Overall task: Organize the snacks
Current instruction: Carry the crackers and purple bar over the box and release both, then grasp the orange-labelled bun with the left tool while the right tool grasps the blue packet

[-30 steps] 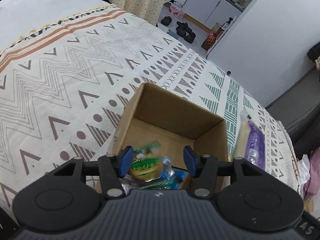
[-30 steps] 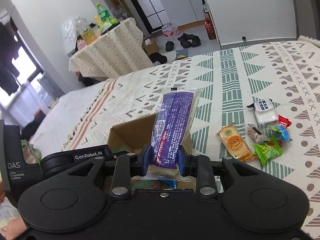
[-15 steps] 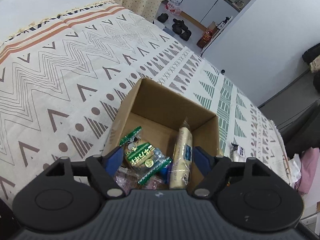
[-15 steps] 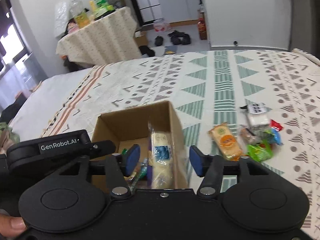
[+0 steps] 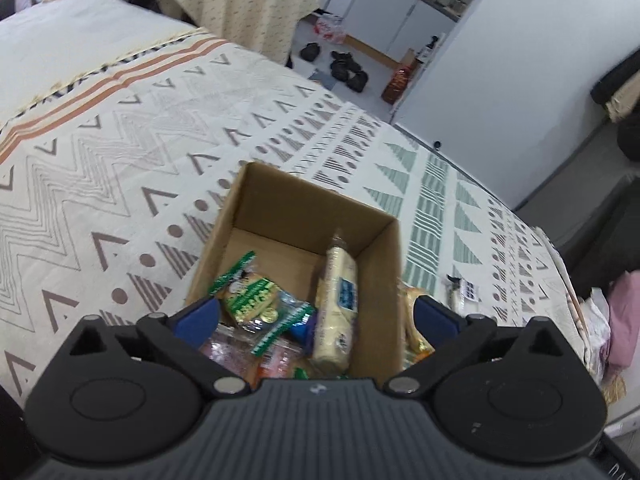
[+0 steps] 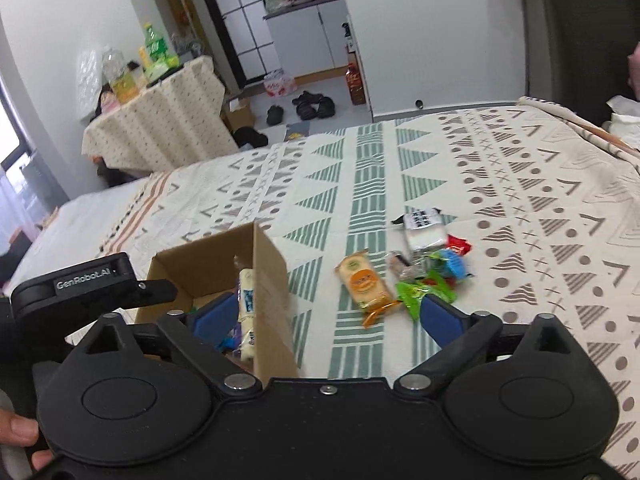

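Observation:
A brown cardboard box [image 5: 280, 216] [image 6: 208, 258] stands on the patterned bedspread. Inside lie a green biscuit packet [image 5: 250, 300], a long pale cracker pack [image 5: 338, 300] [image 6: 247, 304] leaning on the right wall, and several small wrappers. My left gripper [image 5: 316, 318] hangs over the box's near edge, jaws opening wide, nothing between the pads. My right gripper [image 6: 326, 314] is also opening, empty, above the box's right wall. On the bedspread to the right lie an orange packet [image 6: 366, 286], a green wrapper [image 6: 420, 292], a white black-labelled pack [image 6: 424, 226] and red and blue sweets [image 6: 454, 258].
The left gripper's body [image 6: 92, 284] shows at the left of the right wrist view, a person's fingers [image 6: 18, 438] at the corner. Beyond the bed stand a cloth-covered table with bottles [image 6: 156, 112], shoes on the floor [image 6: 312, 106] and white cabinets [image 5: 380, 12].
Both grippers opened. The right let go of the long purple-backed cracker pack, which now leans in the box. The left dropped its green packet into the box and drew back and up; the right swung to the right.

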`<state>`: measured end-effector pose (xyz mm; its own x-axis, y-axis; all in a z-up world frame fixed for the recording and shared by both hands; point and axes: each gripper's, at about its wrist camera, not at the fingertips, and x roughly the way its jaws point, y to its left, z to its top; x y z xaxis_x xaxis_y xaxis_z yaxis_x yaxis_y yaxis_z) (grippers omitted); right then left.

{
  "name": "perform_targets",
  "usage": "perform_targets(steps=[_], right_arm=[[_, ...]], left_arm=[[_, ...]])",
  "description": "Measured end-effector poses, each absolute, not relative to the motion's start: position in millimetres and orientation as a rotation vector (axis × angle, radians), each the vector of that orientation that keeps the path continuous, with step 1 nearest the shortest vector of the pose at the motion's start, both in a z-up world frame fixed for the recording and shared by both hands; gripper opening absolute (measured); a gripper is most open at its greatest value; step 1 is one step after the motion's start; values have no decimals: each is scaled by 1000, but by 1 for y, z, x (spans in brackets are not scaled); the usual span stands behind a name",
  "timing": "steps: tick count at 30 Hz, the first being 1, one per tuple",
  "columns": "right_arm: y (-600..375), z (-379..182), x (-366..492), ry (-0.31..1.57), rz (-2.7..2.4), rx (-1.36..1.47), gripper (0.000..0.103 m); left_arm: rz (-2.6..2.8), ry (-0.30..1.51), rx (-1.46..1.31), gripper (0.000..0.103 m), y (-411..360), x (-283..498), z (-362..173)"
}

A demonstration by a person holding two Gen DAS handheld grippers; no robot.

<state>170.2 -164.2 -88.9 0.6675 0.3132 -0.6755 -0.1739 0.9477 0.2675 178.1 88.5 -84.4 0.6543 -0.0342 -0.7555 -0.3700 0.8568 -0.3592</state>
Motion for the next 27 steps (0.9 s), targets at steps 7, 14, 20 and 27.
perform_targets(steps=[7, 14, 20, 27], right_arm=[[-194, -89, 164, 763, 254, 188, 103], [-227, -98, 163, 774, 224, 230, 103], [-253, -116, 167, 815, 192, 242, 103], [-272, -129, 171, 814, 214, 274, 103]], left_arm=[[162, 828, -440, 103, 60, 176, -76], [141, 856, -336, 103, 34, 180, -72], [87, 900, -299, 103, 11, 188, -71], [65, 892, -215, 103, -24, 201, -66]])
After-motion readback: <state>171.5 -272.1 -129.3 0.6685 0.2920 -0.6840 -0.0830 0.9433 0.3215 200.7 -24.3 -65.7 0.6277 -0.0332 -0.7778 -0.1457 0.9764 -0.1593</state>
